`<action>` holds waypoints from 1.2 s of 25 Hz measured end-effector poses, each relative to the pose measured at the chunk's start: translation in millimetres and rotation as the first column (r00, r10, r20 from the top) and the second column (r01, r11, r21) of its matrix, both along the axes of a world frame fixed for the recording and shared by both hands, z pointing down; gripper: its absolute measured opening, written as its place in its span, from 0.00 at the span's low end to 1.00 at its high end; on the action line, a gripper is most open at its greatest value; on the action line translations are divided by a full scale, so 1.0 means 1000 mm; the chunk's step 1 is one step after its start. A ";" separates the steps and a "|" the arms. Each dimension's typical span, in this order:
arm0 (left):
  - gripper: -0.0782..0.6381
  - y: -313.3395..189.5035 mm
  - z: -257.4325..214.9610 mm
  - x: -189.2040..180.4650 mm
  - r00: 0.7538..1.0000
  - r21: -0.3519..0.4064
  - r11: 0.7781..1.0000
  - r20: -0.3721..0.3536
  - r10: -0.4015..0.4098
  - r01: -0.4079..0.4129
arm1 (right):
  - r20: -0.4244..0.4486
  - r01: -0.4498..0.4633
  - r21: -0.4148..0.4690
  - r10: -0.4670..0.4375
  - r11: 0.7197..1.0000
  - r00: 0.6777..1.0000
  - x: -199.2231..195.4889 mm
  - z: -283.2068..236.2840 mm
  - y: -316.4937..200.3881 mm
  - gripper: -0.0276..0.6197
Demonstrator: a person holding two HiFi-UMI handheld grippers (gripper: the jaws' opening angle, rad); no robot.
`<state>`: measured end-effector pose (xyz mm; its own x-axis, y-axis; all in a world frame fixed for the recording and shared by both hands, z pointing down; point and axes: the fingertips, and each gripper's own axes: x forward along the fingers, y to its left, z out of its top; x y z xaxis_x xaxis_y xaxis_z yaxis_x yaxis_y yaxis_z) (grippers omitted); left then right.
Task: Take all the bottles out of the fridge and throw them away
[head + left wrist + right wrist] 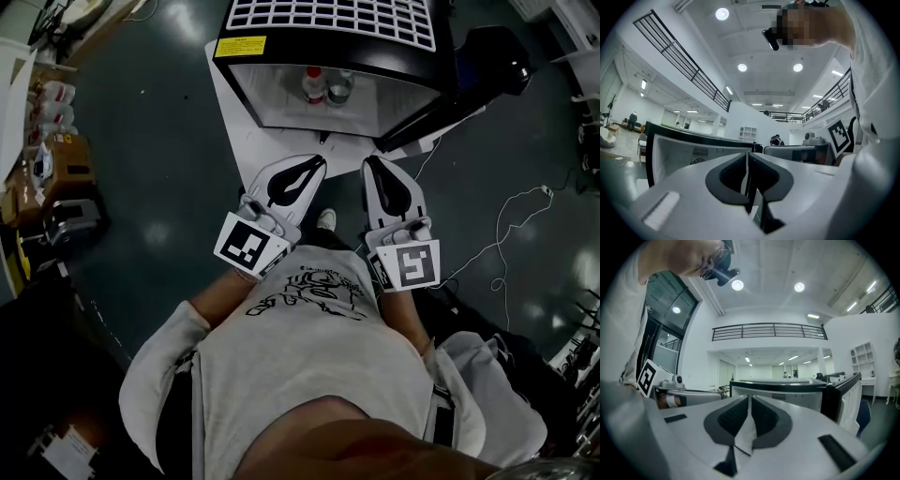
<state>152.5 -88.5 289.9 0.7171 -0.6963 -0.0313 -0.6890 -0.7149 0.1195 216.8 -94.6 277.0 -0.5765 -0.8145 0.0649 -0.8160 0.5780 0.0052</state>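
White inside, black-rimmed, the open fridge (281, 52) stands straight ahead of us. Two bottles stand upright, close side by side on its floor, midway between the side walls: a red-labelled bottle (314, 86) and a greyer bottle (339, 89). Our left gripper (317, 164) and right gripper (371, 164) point level at them, jaws pressed together, empty. We judge the left one nearer in line; it must spread first.

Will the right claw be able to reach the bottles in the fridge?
Probably yes. The fridge door stands open, and nothing lies between the right claw and the two bottles. The claw is shut and empty, so it would need to open first.
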 end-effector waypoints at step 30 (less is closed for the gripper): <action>0.12 -0.065 0.032 0.019 0.996 0.000 0.998 0.061 -0.059 0.059 | -0.036 0.075 -0.037 -0.076 0.997 0.996 0.012 0.034 -0.065 0.14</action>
